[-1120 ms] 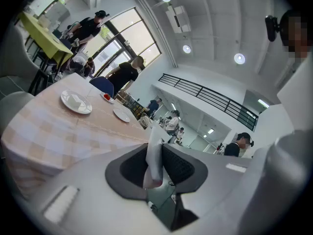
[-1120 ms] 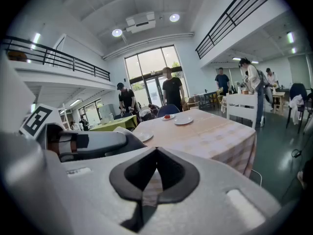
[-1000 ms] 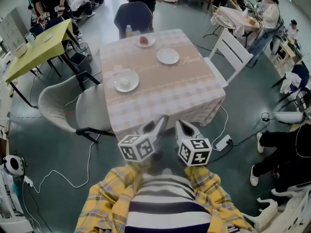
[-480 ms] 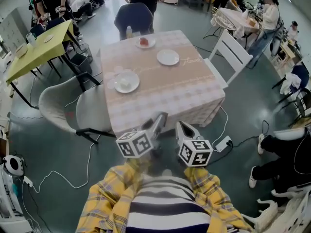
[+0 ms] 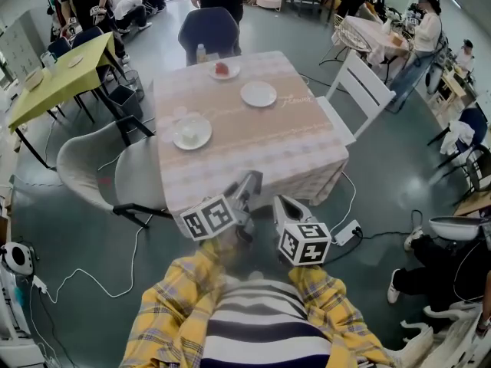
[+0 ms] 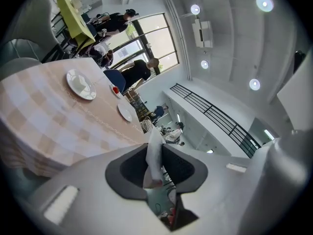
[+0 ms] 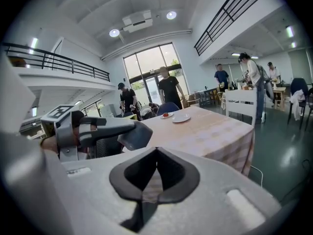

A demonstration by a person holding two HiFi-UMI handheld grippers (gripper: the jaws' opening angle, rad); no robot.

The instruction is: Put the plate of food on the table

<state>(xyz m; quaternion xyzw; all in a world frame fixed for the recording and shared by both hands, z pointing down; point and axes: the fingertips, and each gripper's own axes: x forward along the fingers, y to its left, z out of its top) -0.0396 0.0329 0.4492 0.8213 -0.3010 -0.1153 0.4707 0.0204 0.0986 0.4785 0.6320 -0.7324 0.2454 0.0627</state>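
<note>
A table with a checked cloth [image 5: 253, 156] stands ahead of me. On it are a plate with red food [image 5: 222, 69], an empty white plate [image 5: 258, 93] and a plate holding something pale [image 5: 192, 132]. The left gripper view shows the same plates: pale [image 6: 81, 84], red [image 6: 115, 89], empty [image 6: 124, 112]. My left gripper [image 5: 249, 181] hangs just short of the table's near edge, its jaws a narrow gap apart with nothing between them [image 6: 154, 143]. My right gripper [image 5: 281, 202] is beside it, shut and empty [image 7: 156, 151].
A grey chair [image 5: 100, 171] stands at the table's left, a white chair [image 5: 360, 90] at its right, a blue chair [image 5: 209, 27] at the far side. A bottle [image 5: 201, 52] stands near the red food. Cables and a power strip [image 5: 347, 232] lie on the floor. People stand around.
My left gripper has shifted slightly up and to the left. The head view has drifted a little. The plates have not moved.
</note>
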